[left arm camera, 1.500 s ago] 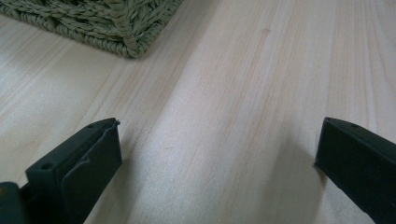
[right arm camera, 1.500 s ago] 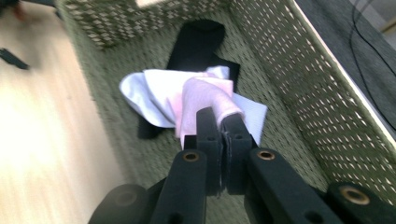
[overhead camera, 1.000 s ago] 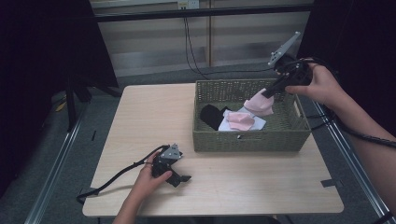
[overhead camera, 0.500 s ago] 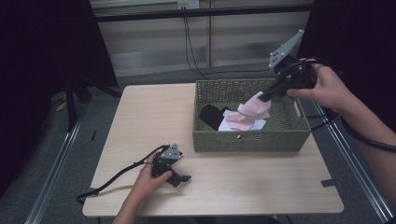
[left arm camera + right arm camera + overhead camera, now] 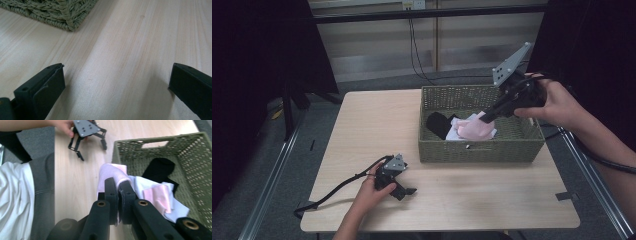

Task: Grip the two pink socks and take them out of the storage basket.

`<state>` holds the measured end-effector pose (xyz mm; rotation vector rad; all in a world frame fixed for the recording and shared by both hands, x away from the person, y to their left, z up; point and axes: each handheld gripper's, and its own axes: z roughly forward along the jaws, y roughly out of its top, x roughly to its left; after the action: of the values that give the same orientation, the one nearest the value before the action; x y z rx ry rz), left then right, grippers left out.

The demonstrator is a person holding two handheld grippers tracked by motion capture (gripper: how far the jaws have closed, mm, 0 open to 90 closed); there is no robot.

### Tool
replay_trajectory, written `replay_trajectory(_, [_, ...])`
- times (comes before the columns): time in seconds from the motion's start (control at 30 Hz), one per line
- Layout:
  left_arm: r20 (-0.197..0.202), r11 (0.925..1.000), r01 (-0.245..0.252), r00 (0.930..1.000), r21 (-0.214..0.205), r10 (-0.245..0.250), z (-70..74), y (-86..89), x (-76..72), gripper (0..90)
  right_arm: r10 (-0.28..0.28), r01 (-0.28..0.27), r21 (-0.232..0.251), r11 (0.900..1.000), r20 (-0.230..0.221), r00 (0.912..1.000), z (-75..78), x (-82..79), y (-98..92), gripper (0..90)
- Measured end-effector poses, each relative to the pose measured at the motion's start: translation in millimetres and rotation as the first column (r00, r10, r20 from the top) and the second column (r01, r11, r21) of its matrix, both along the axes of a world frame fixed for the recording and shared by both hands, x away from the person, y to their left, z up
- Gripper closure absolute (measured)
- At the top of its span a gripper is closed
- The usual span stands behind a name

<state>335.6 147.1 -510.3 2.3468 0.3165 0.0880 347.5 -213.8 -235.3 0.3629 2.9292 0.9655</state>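
A green woven basket [image 5: 512, 145] stands on the right half of the wooden table [image 5: 372, 130]. My right gripper [image 5: 486, 114] is shut on a pink sock [image 5: 474, 129] and holds it above the basket's inside. In the right gripper view the pink sock [image 5: 110, 173] drapes over the closed jaws of that gripper [image 5: 118, 185]. Below lie a black sock [image 5: 437, 123], a white cloth [image 5: 143, 183] and another pink piece [image 5: 158, 196]. My left gripper [image 5: 406, 191] rests on the table near the front left, open and holding nothing [image 5: 117, 77].
The basket's near corner [image 5: 67, 21] lies just ahead of the left gripper. A black cable [image 5: 332, 192] trails from the left gripper toward the table's front edge. Metal rails [image 5: 272, 195] run along the floor at both sides.
My right gripper has carried the pink sock lower and slightly leftward over the basket. The left gripper has stayed in place.
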Motion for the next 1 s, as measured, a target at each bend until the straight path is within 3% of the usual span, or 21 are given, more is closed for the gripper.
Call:
replay_trajectory(0.37, [0.001,1.0,0.001,1.0,-0.002,-0.001,-0.2,0.0,0.1,0.0,0.072,-0.073,-0.03,0.9969,-0.049,0.9962,-11.6,-11.6,19.9,85.6])
replay_trajectory(0.57, [0.0,1.0,0.0,1.0,0.001,0.0,0.0,0.0,0.0,0.0,0.104,-0.108,-0.044,0.9931,-0.085,0.9909,-26.0,-13.3,30.3,85.1])
replay_trajectory(1.0, [0.002,1.0,0.0,1.0,-0.006,0.0,-0.6,-0.1,0.0,0.0,0.118,-0.128,-0.068,0.9894,-0.14,0.9831,-53.4,-11.4,47.6,82.8])
